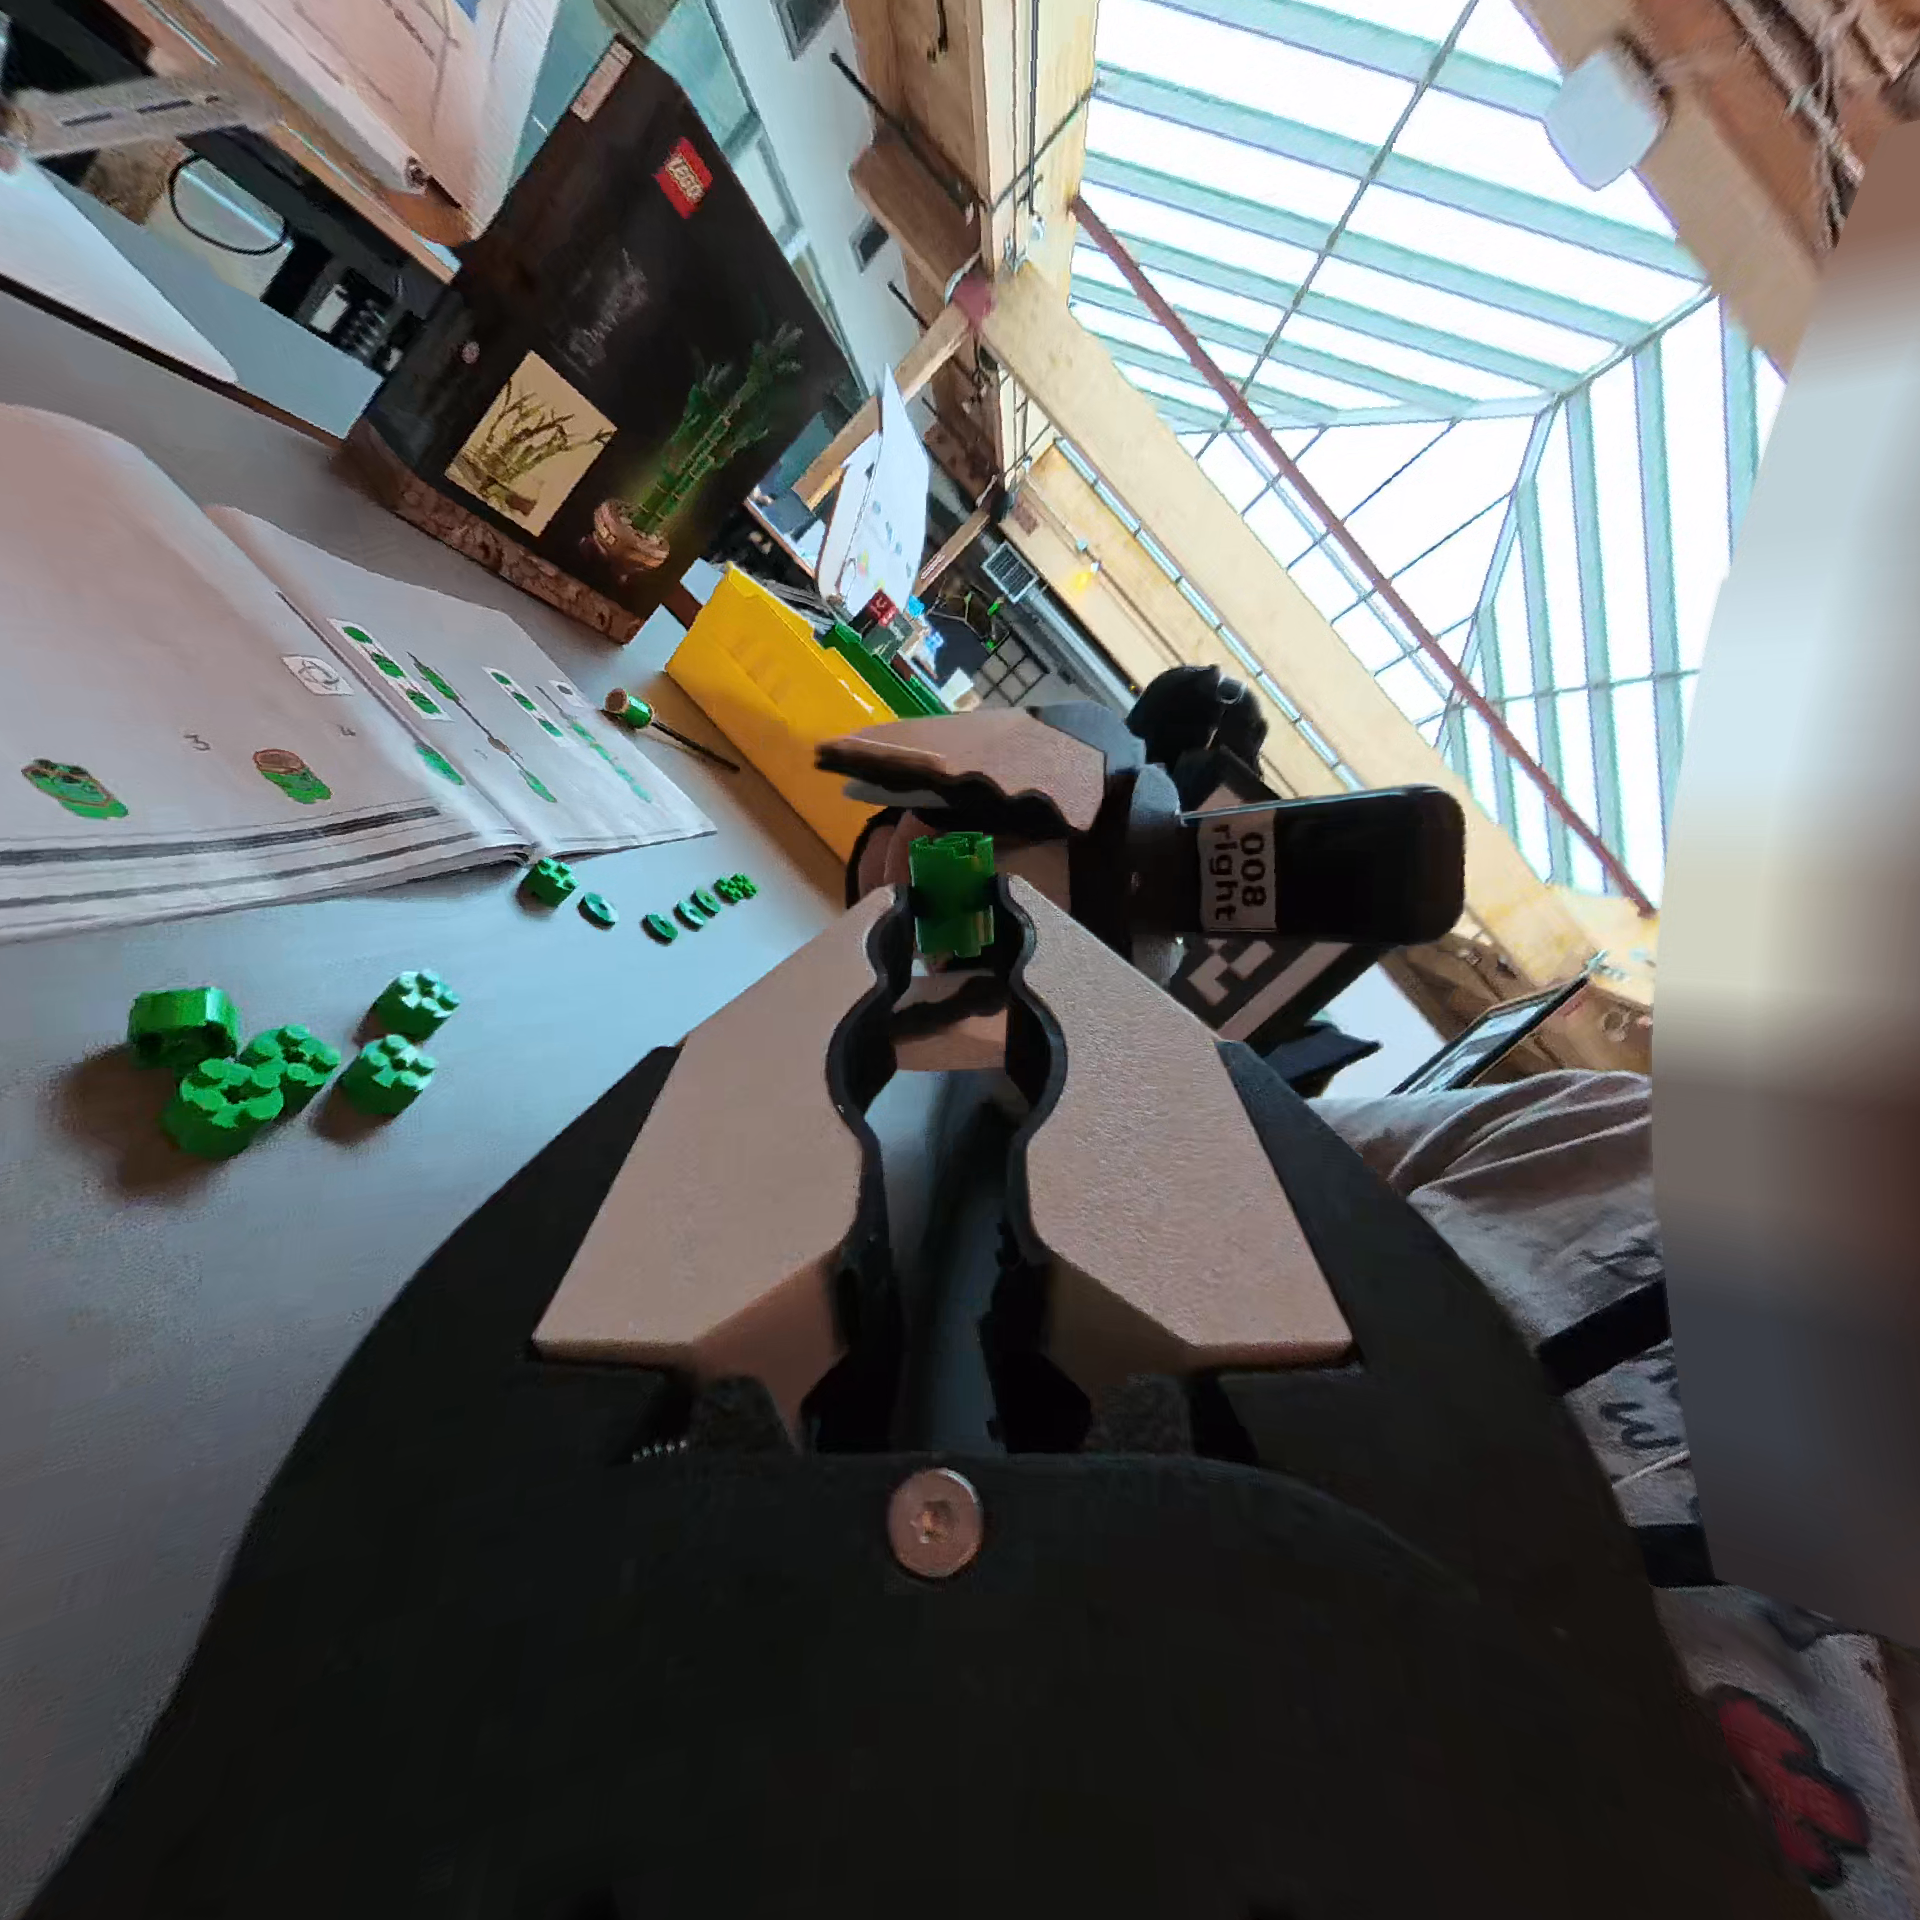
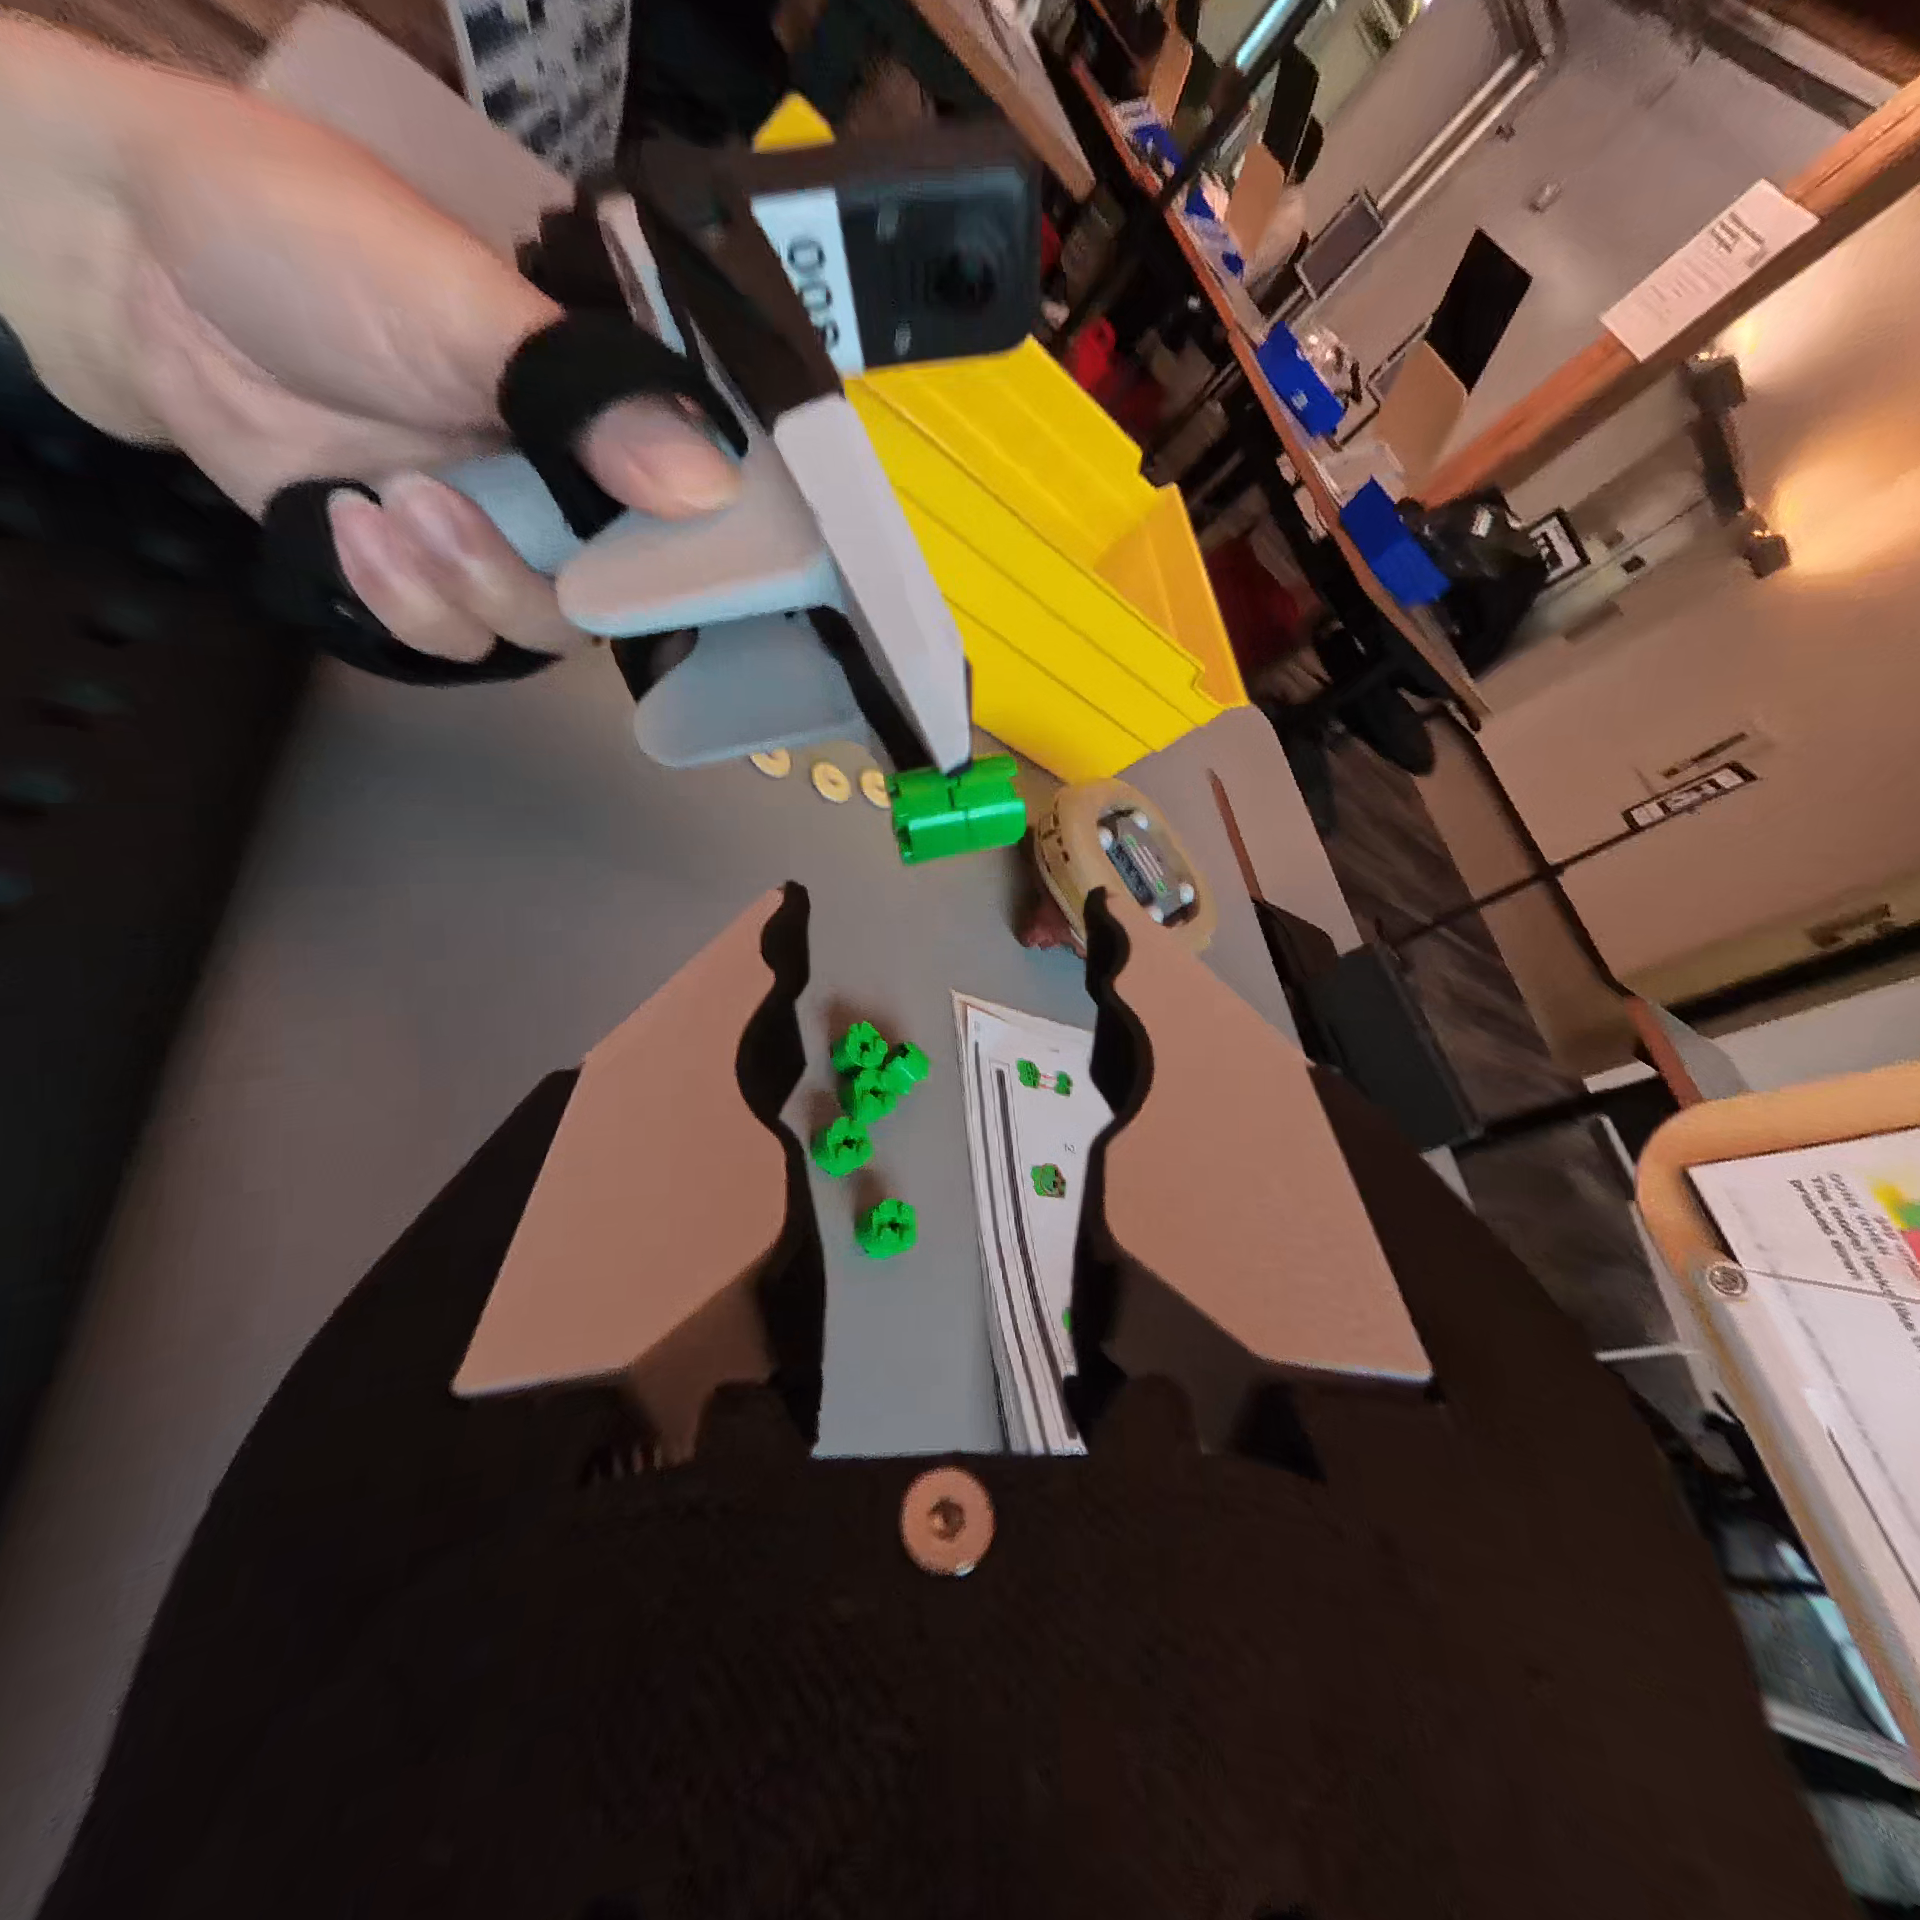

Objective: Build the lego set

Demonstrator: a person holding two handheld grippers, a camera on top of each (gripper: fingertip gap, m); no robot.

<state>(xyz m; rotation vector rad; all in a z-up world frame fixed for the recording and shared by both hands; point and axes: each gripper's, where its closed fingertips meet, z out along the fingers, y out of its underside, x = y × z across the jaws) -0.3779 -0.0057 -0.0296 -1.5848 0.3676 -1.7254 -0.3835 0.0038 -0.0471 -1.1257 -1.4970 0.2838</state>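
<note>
Nearest you, your left gripper [image 1: 951, 914] is clamped on a green brick stack [image 1: 951, 896], two round bricks joined, held in the air above the table [image 1: 582, 1039]. It looks light, stiff and slick, so grip its ribbed sides squarely. Your right gripper [image 2: 945, 935], just beyond, stands apart and empty. Five loose green bricks [image 1: 286, 1055] lie left; farther off, six small green plates [image 1: 665, 902] beside the instruction booklet [image 1: 260, 727].

Both wrist cameras look along their grippers, tilted and facing each other closely, sharing the green bricks [image 1: 281, 1060] and table [image 1: 623, 987].
</note>
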